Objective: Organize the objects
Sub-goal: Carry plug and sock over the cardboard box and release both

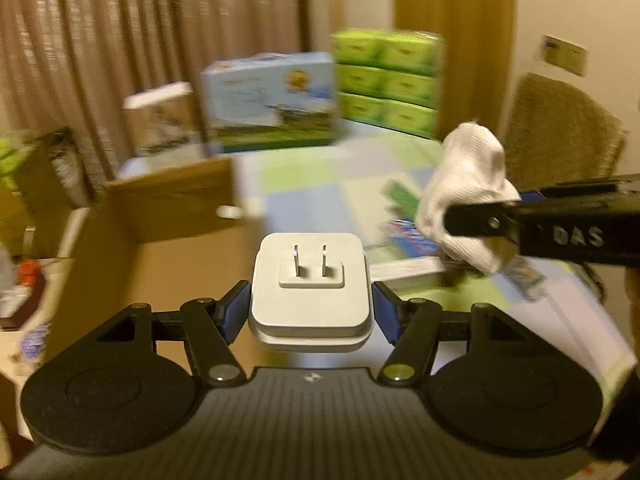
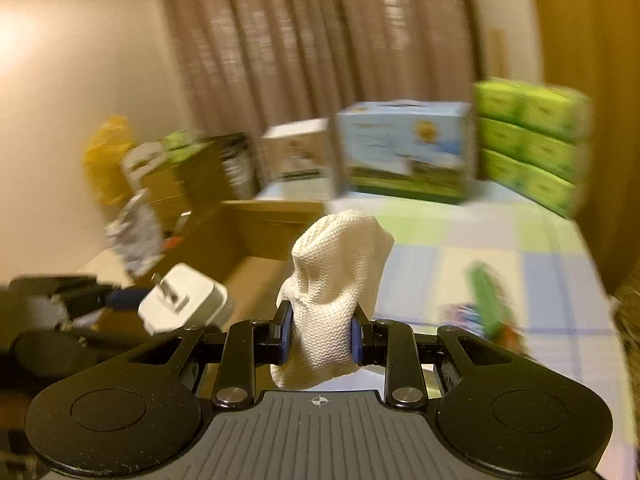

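My left gripper [image 1: 311, 312] is shut on a white plug adapter [image 1: 310, 280], held in the air with its two metal prongs facing away from me. My right gripper [image 2: 322, 340] is shut on a bunched white cloth [image 2: 334, 276], whose top sticks up above the blue pads. From the left wrist view, the white cloth [image 1: 464, 184] and the right gripper's black finger show at the right. The right wrist view catches the adapter [image 2: 184, 300] at lower left. An open cardboard box [image 1: 172, 232] sits below and left of the adapter.
A table with a checked blue-and-green cloth [image 2: 500, 248] carries a green item [image 2: 488, 300] and papers. At its far edge stand a blue picture box [image 2: 404, 148], a stack of green packs [image 2: 532, 144] and a white box [image 2: 298, 152]. Curtains hang behind. A woven chair [image 1: 560, 128] is at the right.
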Demonstrator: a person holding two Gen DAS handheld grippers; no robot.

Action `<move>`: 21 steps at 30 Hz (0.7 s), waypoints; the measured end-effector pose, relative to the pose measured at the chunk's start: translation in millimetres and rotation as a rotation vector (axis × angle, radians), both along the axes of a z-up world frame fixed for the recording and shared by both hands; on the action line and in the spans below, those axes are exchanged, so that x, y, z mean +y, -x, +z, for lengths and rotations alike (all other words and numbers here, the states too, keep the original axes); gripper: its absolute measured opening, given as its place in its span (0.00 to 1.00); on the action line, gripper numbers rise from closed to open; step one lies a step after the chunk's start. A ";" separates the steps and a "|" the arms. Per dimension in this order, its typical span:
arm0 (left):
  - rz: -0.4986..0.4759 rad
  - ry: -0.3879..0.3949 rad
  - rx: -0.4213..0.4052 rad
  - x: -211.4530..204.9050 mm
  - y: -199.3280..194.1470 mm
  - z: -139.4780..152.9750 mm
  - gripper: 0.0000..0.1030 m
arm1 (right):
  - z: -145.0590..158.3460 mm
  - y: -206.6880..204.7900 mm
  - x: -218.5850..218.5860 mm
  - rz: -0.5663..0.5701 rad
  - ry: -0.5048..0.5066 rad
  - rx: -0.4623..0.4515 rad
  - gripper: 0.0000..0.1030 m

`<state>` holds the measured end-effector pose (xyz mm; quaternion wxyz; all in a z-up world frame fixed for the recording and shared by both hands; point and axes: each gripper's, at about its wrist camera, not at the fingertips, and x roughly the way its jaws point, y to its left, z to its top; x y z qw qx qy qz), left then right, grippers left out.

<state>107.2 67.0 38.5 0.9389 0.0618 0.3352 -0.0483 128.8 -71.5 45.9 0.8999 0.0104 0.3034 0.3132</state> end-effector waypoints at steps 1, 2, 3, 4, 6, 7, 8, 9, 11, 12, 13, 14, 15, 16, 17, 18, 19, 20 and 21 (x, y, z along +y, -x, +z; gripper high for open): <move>0.024 -0.014 -0.005 13.3 0.7 4.4 0.58 | 0.7 0.6 14.5 0.030 0.000 0.003 0.24; 0.047 -0.028 -0.008 27.2 1.4 8.1 0.58 | -1.0 2.0 25.4 0.053 0.001 0.008 0.24; 0.070 -0.038 -0.008 42.4 1.7 10.5 0.58 | -2.7 0.9 41.3 0.080 0.005 0.018 0.24; 0.089 -0.046 -0.005 55.8 1.2 11.6 0.58 | -6.0 0.0 53.6 0.102 0.011 0.031 0.25; 0.122 -0.062 0.003 81.4 -0.5 10.9 0.58 | -13.9 -2.0 73.2 0.141 0.010 0.060 0.25; 0.135 -0.063 0.009 92.5 -1.9 9.5 0.58 | -17.3 -4.4 85.2 0.159 0.016 0.069 0.25; 0.148 -0.060 0.015 102.8 -3.9 7.1 0.58 | -20.1 -6.6 93.5 0.170 0.024 0.074 0.25; 0.160 -0.054 0.022 112.6 -6.3 3.4 0.58 | -23.9 -8.0 101.5 0.180 0.032 0.079 0.25; 0.175 -0.043 0.033 127.5 -10.1 -3.1 0.58 | -29.9 -12.7 114.3 0.191 0.042 0.089 0.25; 0.178 -0.036 0.037 134.3 -10.5 -5.9 0.58 | -32.2 -15.8 119.7 0.195 0.046 0.091 0.25; 0.180 -0.029 0.040 139.6 -11.4 -8.9 0.58 | -34.7 -19.0 124.9 0.194 0.049 0.091 0.25; 0.179 -0.023 0.043 142.9 -11.6 -11.8 0.58 | -36.5 -20.9 127.5 0.194 0.046 0.091 0.29; 0.181 -0.013 0.043 146.3 -12.1 -14.7 0.58 | -37.2 -23.2 130.7 0.188 0.037 0.087 0.41; 0.182 -0.001 0.045 150.4 -14.9 -18.8 0.59 | -38.4 -26.1 131.4 0.169 0.035 0.082 0.50; 0.182 0.008 0.047 153.4 -17.6 -22.2 0.59 | -37.7 -27.5 129.2 0.148 0.030 0.078 0.59; 0.187 0.013 0.046 153.9 -19.7 -25.6 0.60 | -37.5 -29.7 126.0 0.133 0.020 0.076 0.60; 0.194 0.016 0.045 155.4 -21.9 -28.1 0.62 | -35.9 -31.5 121.5 0.121 0.009 0.077 0.60; 0.198 0.020 0.043 156.9 -22.7 -29.2 0.64 | -34.0 -32.5 116.3 0.111 0.003 0.076 0.60; 0.201 0.028 0.039 158.5 -22.7 -29.8 0.65 | -32.6 -32.7 110.4 0.096 -0.002 0.071 0.60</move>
